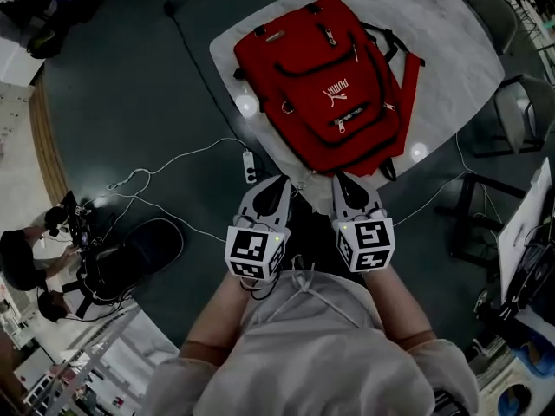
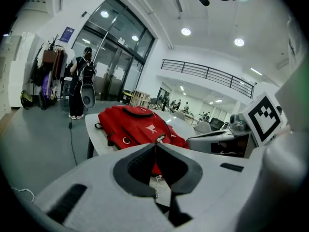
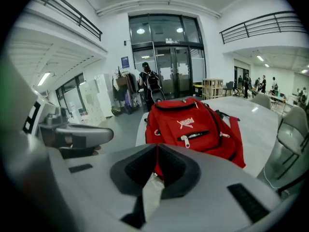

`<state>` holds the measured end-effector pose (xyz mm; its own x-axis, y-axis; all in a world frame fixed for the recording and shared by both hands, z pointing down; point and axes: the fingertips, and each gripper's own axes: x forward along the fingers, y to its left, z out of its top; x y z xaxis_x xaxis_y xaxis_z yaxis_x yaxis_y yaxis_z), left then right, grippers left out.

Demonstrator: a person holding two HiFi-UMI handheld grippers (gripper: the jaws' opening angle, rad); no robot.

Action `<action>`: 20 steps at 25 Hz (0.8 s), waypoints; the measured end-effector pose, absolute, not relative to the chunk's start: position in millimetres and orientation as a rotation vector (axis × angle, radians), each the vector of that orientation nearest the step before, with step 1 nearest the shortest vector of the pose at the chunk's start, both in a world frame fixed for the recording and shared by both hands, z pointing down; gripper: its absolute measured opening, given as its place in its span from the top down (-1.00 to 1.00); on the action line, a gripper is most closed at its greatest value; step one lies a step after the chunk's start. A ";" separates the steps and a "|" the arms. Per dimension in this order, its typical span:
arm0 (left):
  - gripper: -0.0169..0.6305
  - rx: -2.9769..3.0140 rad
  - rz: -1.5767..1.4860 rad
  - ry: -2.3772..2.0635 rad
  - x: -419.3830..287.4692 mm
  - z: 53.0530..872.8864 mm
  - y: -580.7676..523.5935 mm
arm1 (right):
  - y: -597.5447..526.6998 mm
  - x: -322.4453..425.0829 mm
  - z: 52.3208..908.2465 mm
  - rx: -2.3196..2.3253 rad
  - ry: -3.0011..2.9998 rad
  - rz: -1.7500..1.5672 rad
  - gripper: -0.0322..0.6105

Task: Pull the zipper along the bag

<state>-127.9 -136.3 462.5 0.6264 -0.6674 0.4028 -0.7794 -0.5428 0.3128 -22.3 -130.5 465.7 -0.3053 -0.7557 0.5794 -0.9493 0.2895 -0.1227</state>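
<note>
A red backpack [image 1: 321, 85] lies flat on a white table [image 1: 451, 33], front side up, with several zipper pulls showing on its pockets. One silver pull [image 3: 185, 140] hangs at the front pocket. My left gripper [image 1: 282, 182] and right gripper [image 1: 342, 180] are side by side at the table's near edge, just short of the bag's bottom end. Both are shut with nothing between their fingers. In the left gripper view the backpack [image 2: 135, 127] lies ahead beyond the closed jaws of my left gripper [image 2: 155, 146]. In the right gripper view the backpack [image 3: 193, 124] rises behind my right gripper [image 3: 157, 149].
A white power strip [image 1: 250, 166] with loose cables lies on the dark floor left of the table. A black bag [image 1: 130, 254] sits further left. Grey chairs [image 1: 520, 111] stand at the right. A person [image 3: 150, 83] stands by the glass doors.
</note>
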 end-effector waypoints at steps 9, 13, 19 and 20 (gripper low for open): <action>0.88 2.327 0.522 -1.038 -95.2 552.3 -132.7 | -135.8 -15.6 559.2 1.384 -2.032 0.793 0.81; 0.88 2.257 0.578 -0.998 -86.8 576.8 -124.9 | -135.8 -11.8 580.1 1.317 -2.011 0.810 0.81; 0.51 2.168 0.690 -0.969 -72.9 608.0 -111.7 | -141.3 -14.3 605.2 1.225 -2.010 0.775 0.81; 0.51 2.154 0.709 -0.976 -71.4 612.6 -111.4 | -141.7 -14.5 608.9 1.214 -2.010 0.777 0.81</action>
<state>-71.4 -111.4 612.6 0.5746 -0.4354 0.6930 -0.7935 -0.5037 0.3415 -14.5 -141.7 608.9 -0.3548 -0.5176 0.7786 -0.9066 0.3939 -0.1513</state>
